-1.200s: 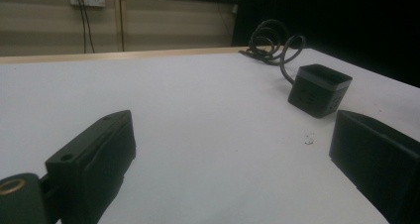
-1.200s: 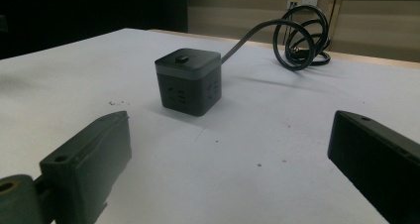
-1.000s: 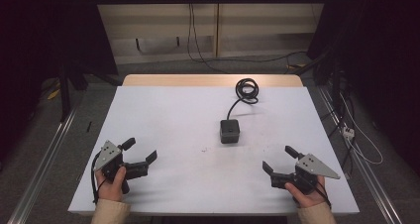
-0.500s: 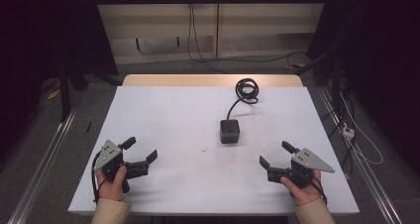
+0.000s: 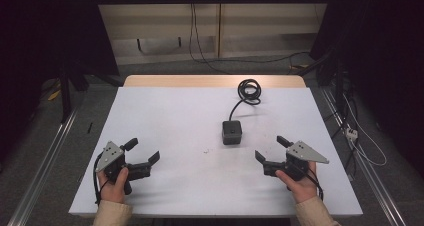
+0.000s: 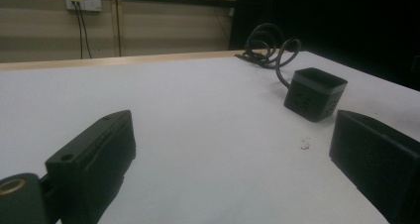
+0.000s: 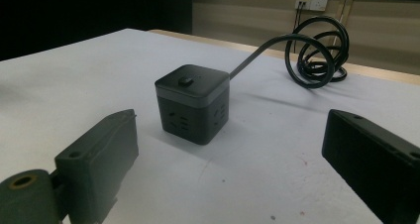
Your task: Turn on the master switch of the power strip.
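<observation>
Presently the black socket cube sits right of the table's centre, cord coiled toward the far edge, nearer the right gripper than the left gripper; both jaws apart, empty.

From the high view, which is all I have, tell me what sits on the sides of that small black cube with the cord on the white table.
Observer: The black cube has socket holes on its side faces, plain in the right gripper view.
Operator: Report its top.
Observer: One small raised button sits mid-top.
Operator: Tell me how its black cord lies.
Observer: It leaves the cube's far side lifted off the white table, then stands in upright loops near the wooden far edge.
Operator: Check the right gripper against the cube.
Observer: Its jaws are open and the cube stands beyond them, untouched. The left gripper is open too.
</observation>
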Motion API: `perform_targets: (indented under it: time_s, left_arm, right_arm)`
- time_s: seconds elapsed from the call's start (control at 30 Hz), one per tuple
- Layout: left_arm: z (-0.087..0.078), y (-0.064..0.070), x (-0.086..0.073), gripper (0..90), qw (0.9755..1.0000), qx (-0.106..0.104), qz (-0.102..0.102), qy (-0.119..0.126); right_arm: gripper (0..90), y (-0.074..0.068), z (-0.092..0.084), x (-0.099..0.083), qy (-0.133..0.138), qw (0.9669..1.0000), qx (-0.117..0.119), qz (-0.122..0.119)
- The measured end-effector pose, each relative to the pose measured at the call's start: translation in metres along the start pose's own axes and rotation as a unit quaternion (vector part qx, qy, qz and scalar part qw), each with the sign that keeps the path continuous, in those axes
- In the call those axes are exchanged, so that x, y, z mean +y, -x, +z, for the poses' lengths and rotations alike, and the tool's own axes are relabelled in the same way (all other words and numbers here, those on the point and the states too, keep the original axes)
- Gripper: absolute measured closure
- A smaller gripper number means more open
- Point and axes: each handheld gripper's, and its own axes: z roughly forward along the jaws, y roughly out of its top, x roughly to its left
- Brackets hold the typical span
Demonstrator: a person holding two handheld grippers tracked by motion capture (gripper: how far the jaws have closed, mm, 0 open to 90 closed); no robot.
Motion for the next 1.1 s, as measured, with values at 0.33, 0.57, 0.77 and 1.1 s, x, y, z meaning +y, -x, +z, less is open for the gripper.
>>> perform_targets:
  time_s: [0.33, 0.57, 0.77, 1.1]
  left_arm:
    - [0.0, 0.0, 0.0, 3.7, 1.0, -0.001, -0.001, 0.0]
    - [0.001, 0.0, 0.0, 3.7, 1.0, -0.004, 0.0, -0.001]
    - [0.002, 0.001, 0.0, 3.7, 1.0, -0.004, -0.002, -0.001]
    - [0.003, 0.001, -0.001, 3.7, 1.0, -0.007, 0.001, -0.003]
  right_arm:
    - [11.7, -0.003, 0.014, 0.007, 0.0, 1.0, 0.006, -0.004]
    - [16.7, -0.005, 0.02, 0.011, -0.001, 0.9999, 0.009, -0.007]
    - [21.5, -0.008, 0.025, 0.014, -0.006, 0.9998, 0.016, -0.006]
    - [27.1, -0.013, 0.033, 0.017, -0.013, 0.9994, 0.031, -0.008]
